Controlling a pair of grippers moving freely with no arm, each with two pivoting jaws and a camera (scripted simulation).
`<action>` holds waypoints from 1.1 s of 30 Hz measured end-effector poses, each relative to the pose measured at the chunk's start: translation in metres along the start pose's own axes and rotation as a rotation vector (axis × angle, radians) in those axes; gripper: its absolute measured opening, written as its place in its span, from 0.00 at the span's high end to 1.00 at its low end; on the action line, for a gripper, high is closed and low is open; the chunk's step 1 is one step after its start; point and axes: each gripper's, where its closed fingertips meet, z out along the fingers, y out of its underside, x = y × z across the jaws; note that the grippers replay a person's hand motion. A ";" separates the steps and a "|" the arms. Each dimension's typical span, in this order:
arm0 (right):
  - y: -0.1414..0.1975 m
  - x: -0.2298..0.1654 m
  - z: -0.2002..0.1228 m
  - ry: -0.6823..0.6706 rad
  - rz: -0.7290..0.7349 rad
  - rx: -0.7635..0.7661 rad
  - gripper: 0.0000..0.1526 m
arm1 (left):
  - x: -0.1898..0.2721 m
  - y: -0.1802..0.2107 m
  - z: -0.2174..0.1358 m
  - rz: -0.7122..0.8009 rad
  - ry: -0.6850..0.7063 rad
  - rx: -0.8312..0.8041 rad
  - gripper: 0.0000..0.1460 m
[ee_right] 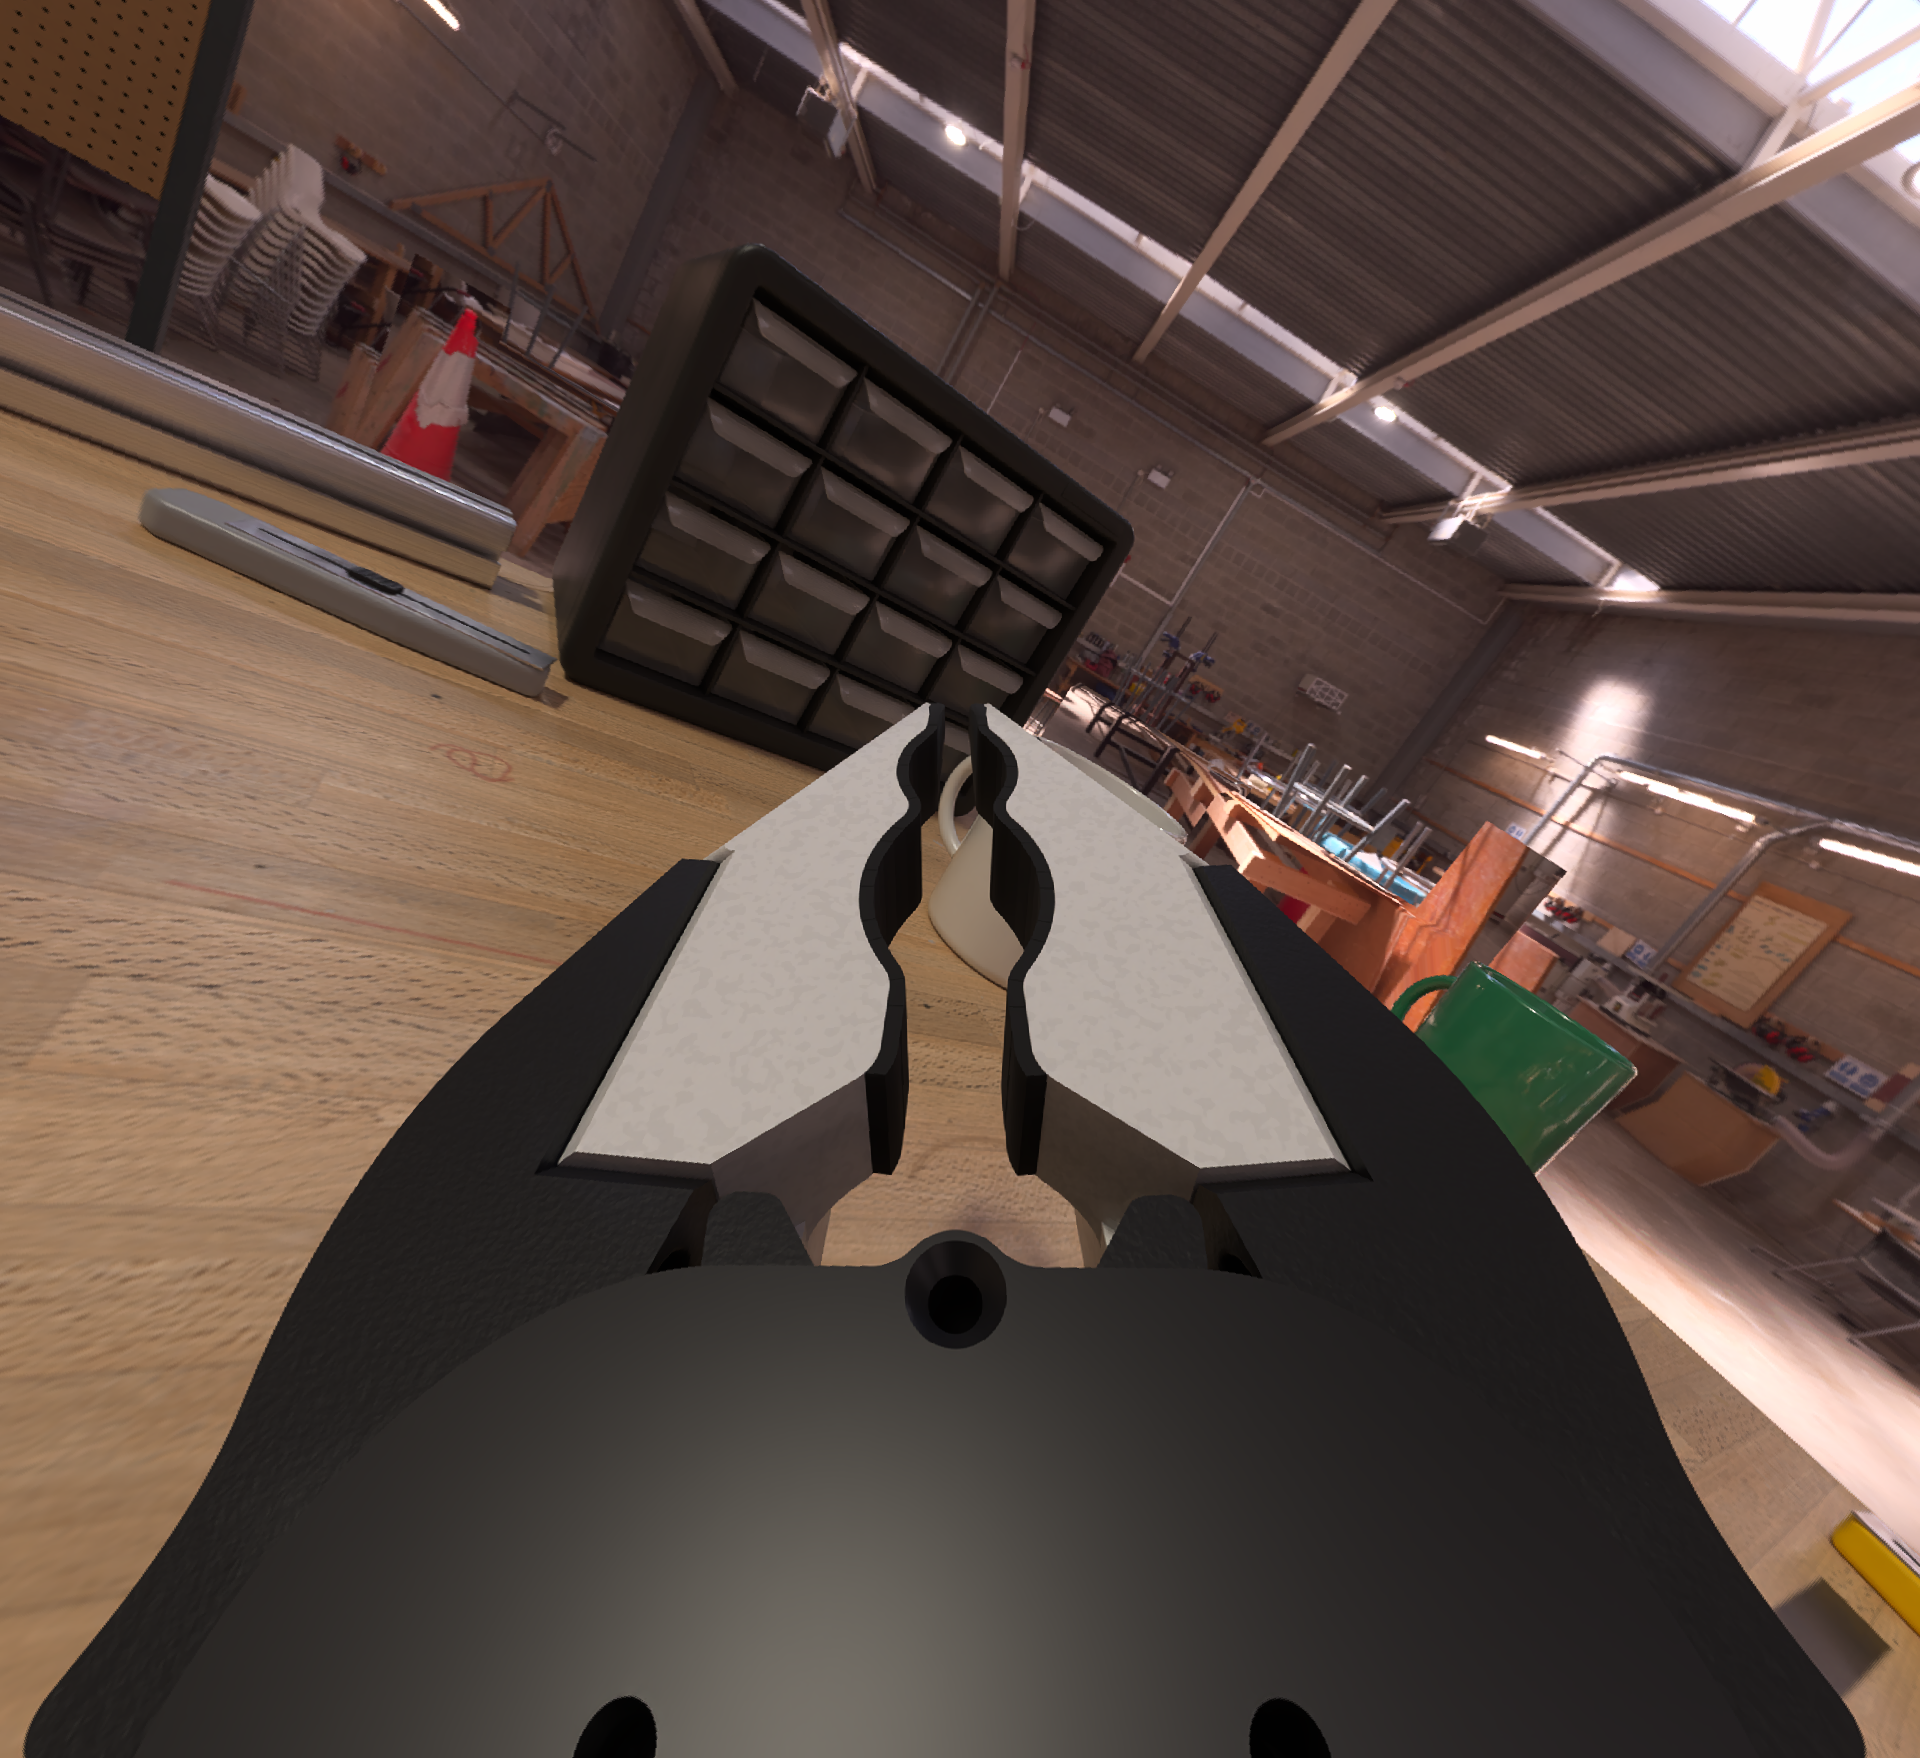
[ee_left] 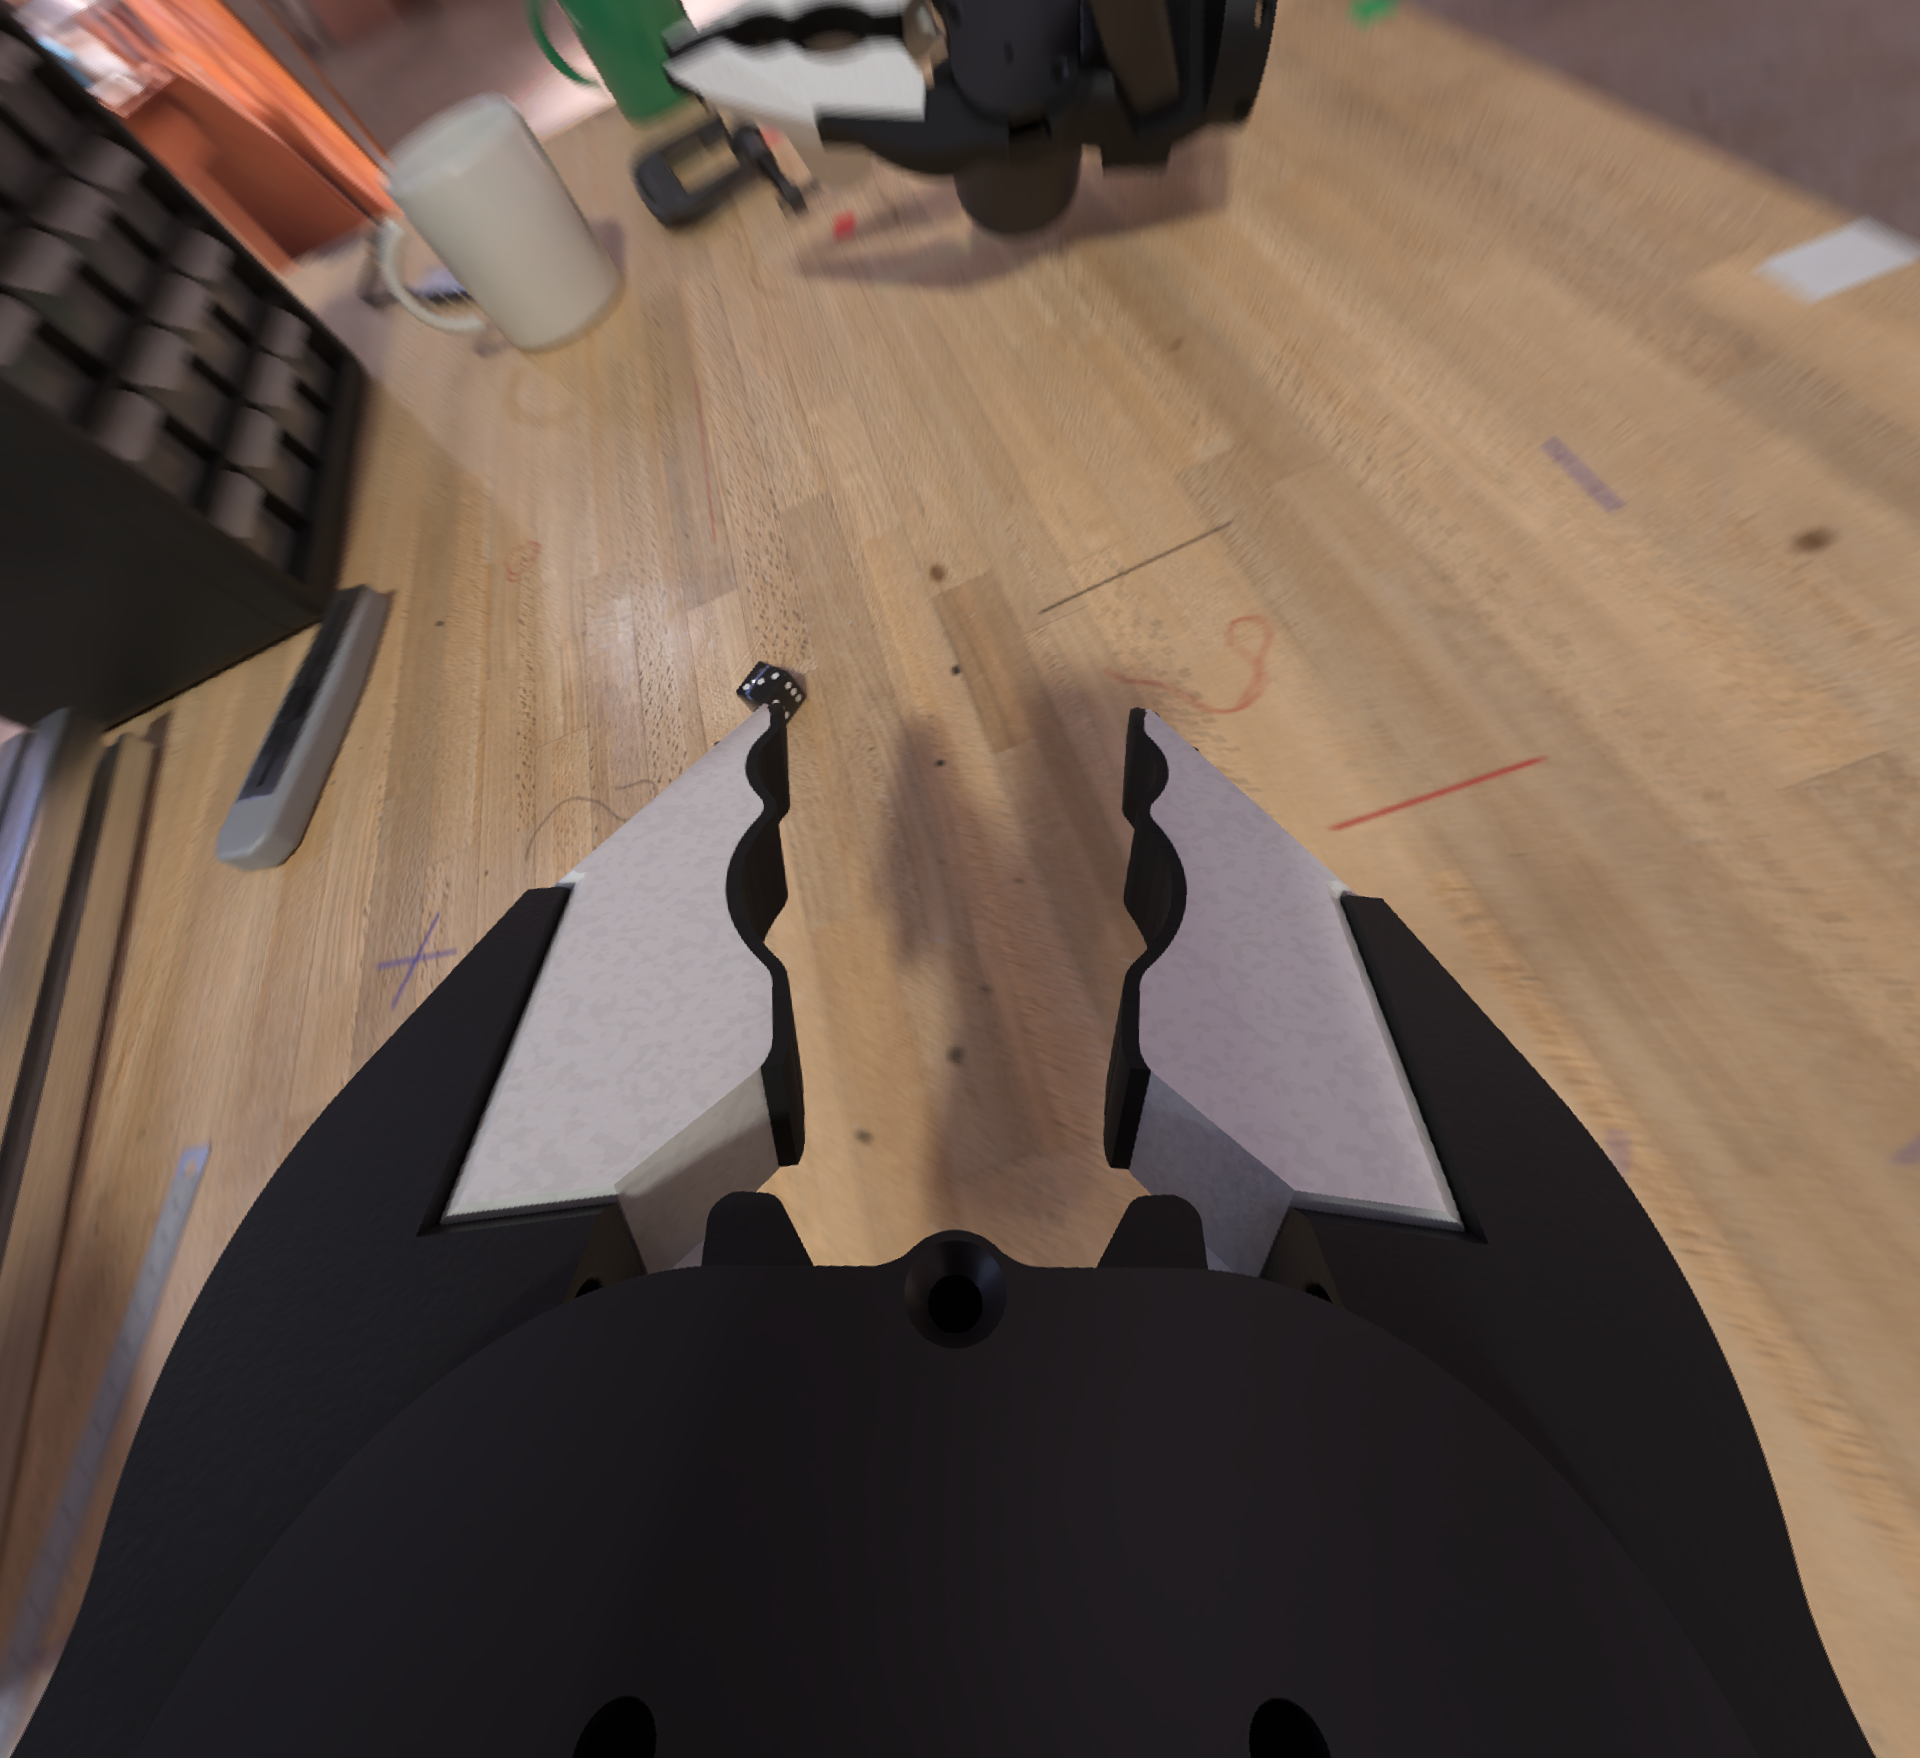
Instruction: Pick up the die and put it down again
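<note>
Two grippers share a wooden workbench (ee_left: 1351,420). One small black die (ee_left: 772,690) with white pips lies on the bare wood, right at the tip of the left gripper's (ee_left: 956,721) left finger, outside the gap and not between the fingers. That gripper is spread wide and holds nothing, probably so it can straddle the die once it shifts sideways. The right gripper (ee_right: 956,721) hovers well away beyond the die, its fingers almost together with only a thin slit at the tips, empty; it looks parked out of the way. Two mugs stand at the far side, one cream mug (ee_left: 499,222) and one green mug (ee_left: 613,4). One black drawer cabinet (ee_right: 842,513) sits by the edge, with one grey utility knife (ee_left: 307,732) lying beside it.
</note>
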 end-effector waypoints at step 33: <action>-0.003 -0.027 0.023 -0.143 -0.098 0.068 0.99 | -0.049 0.049 0.134 0.368 0.612 -0.520 0.89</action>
